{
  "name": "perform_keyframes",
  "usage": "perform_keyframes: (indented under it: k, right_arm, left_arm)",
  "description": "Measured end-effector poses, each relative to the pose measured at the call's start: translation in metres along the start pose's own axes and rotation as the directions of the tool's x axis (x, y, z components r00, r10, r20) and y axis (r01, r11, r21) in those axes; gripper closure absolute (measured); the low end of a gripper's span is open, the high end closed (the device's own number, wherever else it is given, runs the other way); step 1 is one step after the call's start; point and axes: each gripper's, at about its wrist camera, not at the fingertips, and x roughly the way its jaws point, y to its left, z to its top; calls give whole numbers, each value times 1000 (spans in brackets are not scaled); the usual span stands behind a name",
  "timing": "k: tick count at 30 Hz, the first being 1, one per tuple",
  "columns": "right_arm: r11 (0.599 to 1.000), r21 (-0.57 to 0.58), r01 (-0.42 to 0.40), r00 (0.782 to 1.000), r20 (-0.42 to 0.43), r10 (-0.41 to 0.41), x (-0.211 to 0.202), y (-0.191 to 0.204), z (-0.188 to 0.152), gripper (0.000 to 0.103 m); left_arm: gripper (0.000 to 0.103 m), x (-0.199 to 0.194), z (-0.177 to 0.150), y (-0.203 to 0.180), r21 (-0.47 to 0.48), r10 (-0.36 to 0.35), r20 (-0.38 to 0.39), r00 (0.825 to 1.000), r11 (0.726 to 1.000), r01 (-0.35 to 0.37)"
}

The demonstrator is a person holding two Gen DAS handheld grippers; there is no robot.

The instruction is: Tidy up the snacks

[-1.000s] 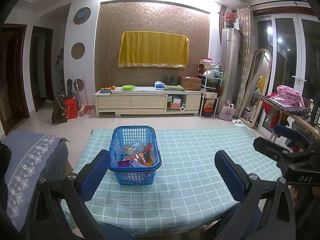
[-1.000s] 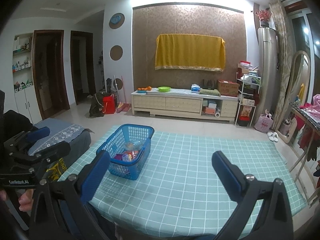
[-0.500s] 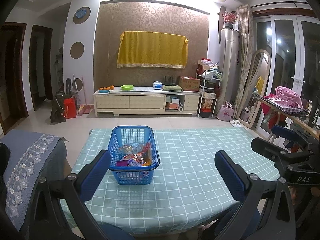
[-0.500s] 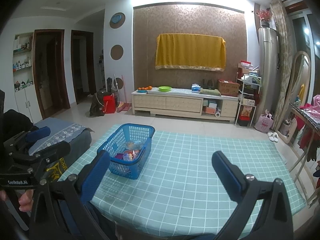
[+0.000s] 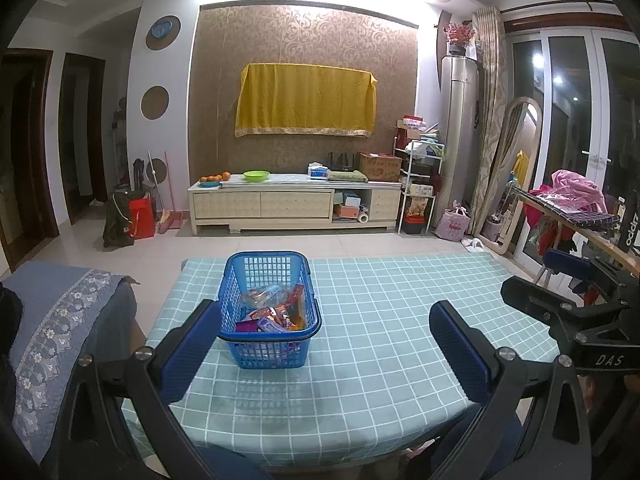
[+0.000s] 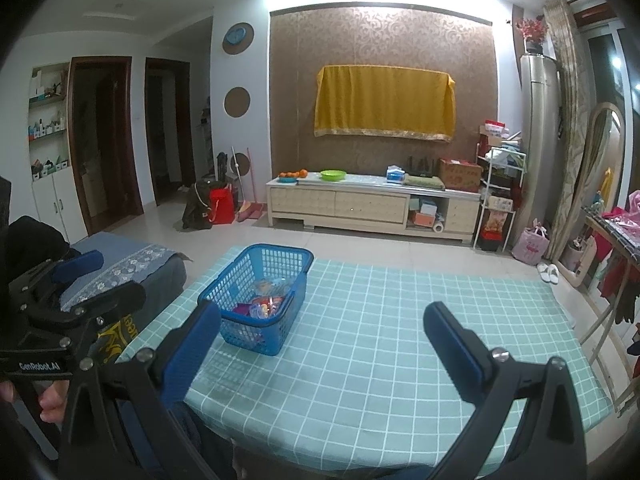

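A blue plastic basket [image 5: 269, 344] stands on the left half of a table with a green checked cloth [image 5: 380, 344]. Several colourful snack packets [image 5: 276, 314] lie inside it. My left gripper [image 5: 324, 320] hovers above the table's near edge, open and holding nothing, its left finger just beside the basket. My right gripper [image 6: 322, 322] is open too, over the near edge, with the basket [image 6: 256, 300] ahead to the left. Each gripper shows at the side of the other's view: the right one [image 5: 568, 304], the left one [image 6: 68, 284].
A grey-blue covered seat [image 5: 60, 320] stands left of the table. A rack with clothes [image 5: 572, 208] is at the right. Across the tiled floor are a low TV cabinet [image 5: 296, 204], a shelf unit and bags. A hand [image 6: 48, 400] holds the left gripper's handle.
Both views have shifted only slightly; the basket sits a little lower and closer in the left wrist view. Nothing was grasped or released.
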Motion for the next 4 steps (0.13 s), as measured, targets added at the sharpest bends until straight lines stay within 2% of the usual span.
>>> perform_keyframes:
  k: [4]
  right_arm:
    - [1000, 0, -4, 1000, 0, 4, -1, 1, 0, 0]
  left_arm:
    - [0, 0, 0, -1, 7, -9, -1, 1000, 1000, 9]
